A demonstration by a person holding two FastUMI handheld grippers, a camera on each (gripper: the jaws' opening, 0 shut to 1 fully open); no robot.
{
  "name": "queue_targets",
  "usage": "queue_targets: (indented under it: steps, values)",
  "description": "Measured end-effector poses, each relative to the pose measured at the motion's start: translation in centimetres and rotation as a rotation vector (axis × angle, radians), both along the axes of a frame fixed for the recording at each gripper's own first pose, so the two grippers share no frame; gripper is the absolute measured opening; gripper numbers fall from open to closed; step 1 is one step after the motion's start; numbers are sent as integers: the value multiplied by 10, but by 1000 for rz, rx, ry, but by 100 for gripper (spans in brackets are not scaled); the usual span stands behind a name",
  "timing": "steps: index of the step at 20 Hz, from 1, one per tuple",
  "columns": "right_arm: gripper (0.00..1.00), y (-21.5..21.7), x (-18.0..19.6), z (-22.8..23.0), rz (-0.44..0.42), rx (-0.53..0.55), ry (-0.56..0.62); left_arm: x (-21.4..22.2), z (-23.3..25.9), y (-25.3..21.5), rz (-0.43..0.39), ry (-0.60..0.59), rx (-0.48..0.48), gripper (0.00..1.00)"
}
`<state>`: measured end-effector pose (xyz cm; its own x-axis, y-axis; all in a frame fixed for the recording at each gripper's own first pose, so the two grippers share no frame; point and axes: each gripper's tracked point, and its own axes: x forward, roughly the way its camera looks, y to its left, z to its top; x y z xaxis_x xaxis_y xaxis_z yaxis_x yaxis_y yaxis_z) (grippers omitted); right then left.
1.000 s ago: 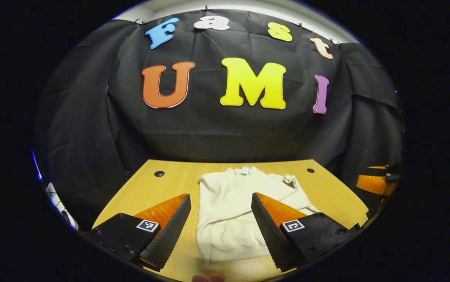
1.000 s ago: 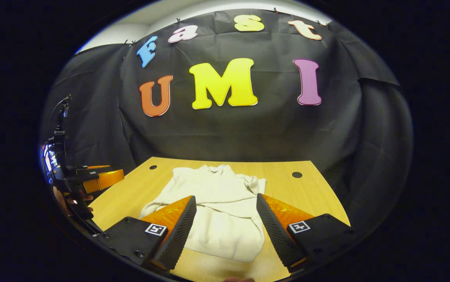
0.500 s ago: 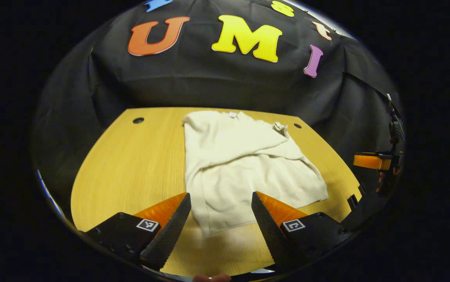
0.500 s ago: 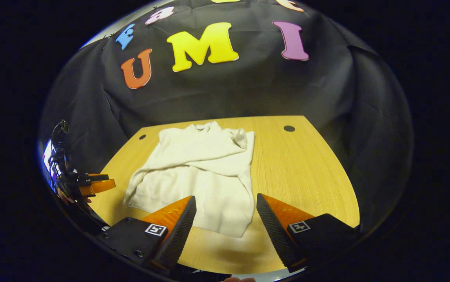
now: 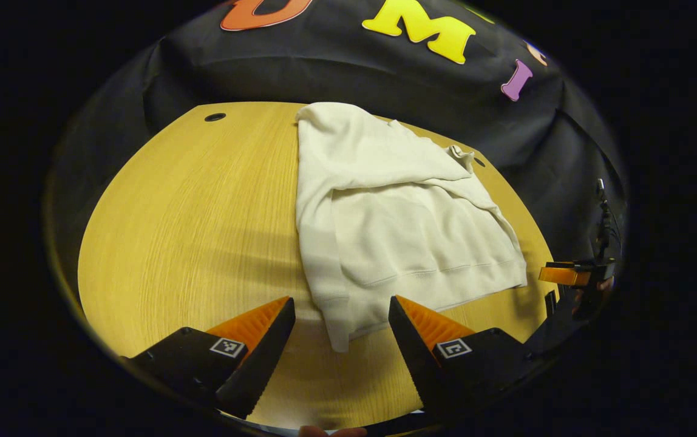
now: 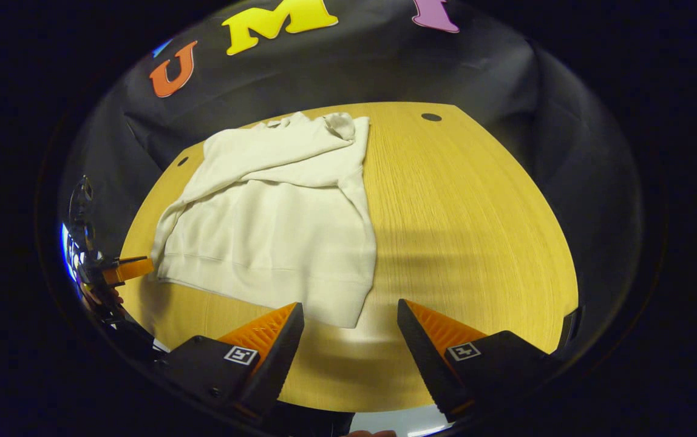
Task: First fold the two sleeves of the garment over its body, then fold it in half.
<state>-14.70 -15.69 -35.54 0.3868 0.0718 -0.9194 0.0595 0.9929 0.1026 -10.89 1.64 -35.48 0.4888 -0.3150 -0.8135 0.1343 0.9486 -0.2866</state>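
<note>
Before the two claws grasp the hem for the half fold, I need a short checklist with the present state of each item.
1. Both sleeves folded over the garment body: ok.
2. Left claw open: ok.
3. Right claw open: ok.
4. Each claw lined up with a near hem corner: ok.
5. Claws touching the hem: not ok, both above it.
6. Table free beyond the collar: cannot tell.
</note>
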Motion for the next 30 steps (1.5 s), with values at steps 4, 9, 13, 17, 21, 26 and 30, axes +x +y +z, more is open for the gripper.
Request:
queue_targets:
  steps: [4, 9, 13, 17, 21, 26, 30]
  values:
    - [97, 9, 6, -25, -21, -27, 54, 0, -2, -13, 11, 24, -17, 99]
    - [95, 12, 5, -37, -26, -64, 109, -6, -9, -11, 40, 102, 16, 96]
    - [84, 9, 15, -42, -43, -79, 110, -3, -16, -1, 45, 145, 85, 80]
    - [61, 10, 18, -42, -22, -52, 111, 0, -15, 11, 34, 177, 180, 53]
    - [30, 16, 23, -43, -90, 21, 118, 12, -6, 5, 17, 178, 171, 24]
    - [2, 16, 33, -21, -133, 120, 65, 38, 32, 4, -25, 156, 97, 4]
    - [2, 17, 56, 21, -178, 209, -29, 85, 93, 8, 9, 79, 34, 3]
